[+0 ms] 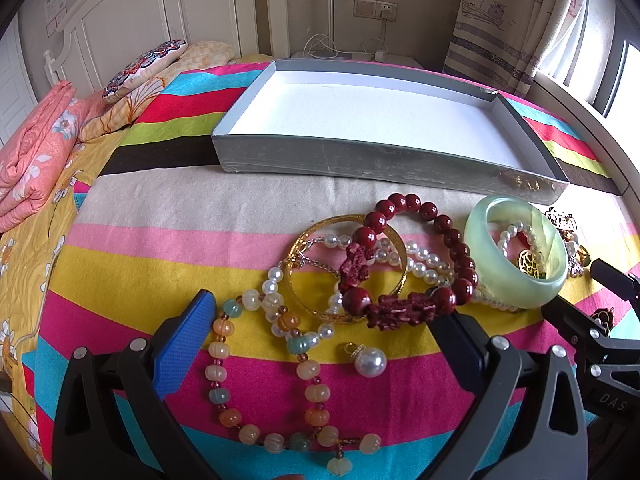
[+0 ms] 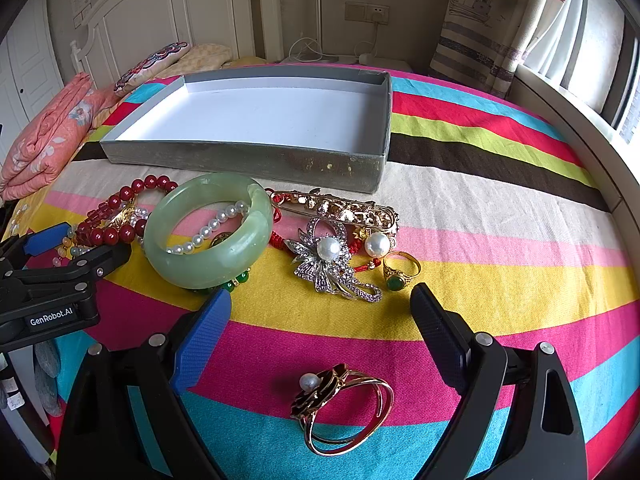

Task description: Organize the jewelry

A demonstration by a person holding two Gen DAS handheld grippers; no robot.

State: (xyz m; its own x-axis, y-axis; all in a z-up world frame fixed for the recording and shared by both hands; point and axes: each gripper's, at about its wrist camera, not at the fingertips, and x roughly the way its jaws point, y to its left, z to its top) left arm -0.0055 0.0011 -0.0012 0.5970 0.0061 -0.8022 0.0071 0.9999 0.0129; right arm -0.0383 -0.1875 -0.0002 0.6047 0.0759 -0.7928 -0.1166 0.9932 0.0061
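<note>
A pile of jewelry lies on a striped cloth in front of an empty grey box [image 1: 376,160] [image 2: 240,158]. My left gripper [image 1: 320,312] is open just short of a dark red bead bracelet [image 1: 416,268], a gold bangle [image 1: 304,244], a pearl strand [image 1: 424,264] and a pastel bead necklace [image 1: 224,364]. A loose pearl pendant [image 1: 370,361] lies between its fingers. My right gripper [image 2: 320,304] is open; a gold flower bangle [image 2: 340,404] lies between its fingers. Ahead sit a crystal pearl brooch [image 2: 332,264], a green-stone ring [image 2: 396,274] and a jade bangle [image 2: 208,232] [image 1: 516,252].
A gold pin brooch [image 2: 340,210] lies behind the crystal one. Folded pink bedding [image 1: 32,160] and pillows [image 1: 148,66] sit at far left by a white headboard. A window and curtain [image 2: 480,20] run along the right. The left gripper's body [image 2: 52,280] shows at left.
</note>
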